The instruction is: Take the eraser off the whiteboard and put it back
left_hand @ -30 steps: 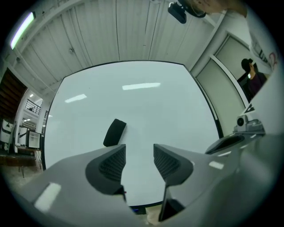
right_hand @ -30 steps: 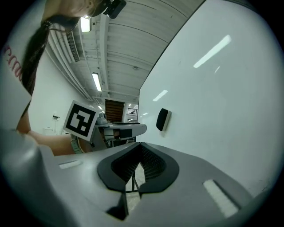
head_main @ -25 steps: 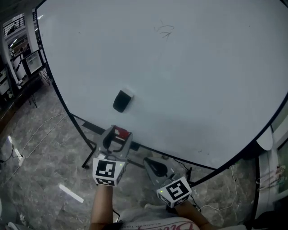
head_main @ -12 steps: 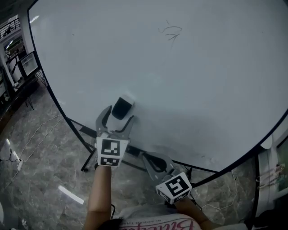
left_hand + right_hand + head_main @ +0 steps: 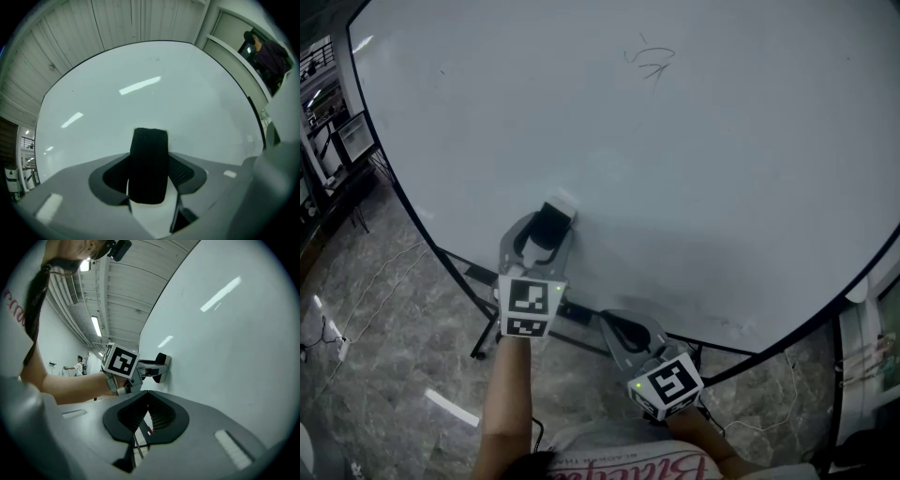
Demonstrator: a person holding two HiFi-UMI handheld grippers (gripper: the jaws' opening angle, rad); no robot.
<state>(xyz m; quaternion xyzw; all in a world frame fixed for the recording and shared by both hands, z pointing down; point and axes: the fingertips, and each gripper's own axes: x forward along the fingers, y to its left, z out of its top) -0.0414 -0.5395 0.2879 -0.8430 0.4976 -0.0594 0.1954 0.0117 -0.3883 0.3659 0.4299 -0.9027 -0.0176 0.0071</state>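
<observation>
The left arm [image 5: 508, 394] is bare and reaches straight out to the board [image 5: 722, 169], with the hand turned so the left claw [image 5: 548, 225] points flat at it. The 2 jaws of this claw are pulled in close and hug the black eraser [image 5: 149, 164], 1 jaw on each side. The eraser sits on the board, low down and toward the board's left side, near its black bottom edge [image 5: 487, 277]. The back end of the eraser presses on the board and the front end pokes out between the jaws. The right claw [image 5: 623, 330] hangs lower, just under the board's bottom edge and off the board. It tilts up toward the board. Its 2 jaws are closed tip to tip and hold nothing. The 2 claws are apart from each other. Above the eraser and to its right, the board is wide, white and bare, with lots of room. 1 small scribble [image 5: 649, 61] sits far up near the board's top. Below the board's edge is gray stone floor [image 5: 375, 319].
</observation>
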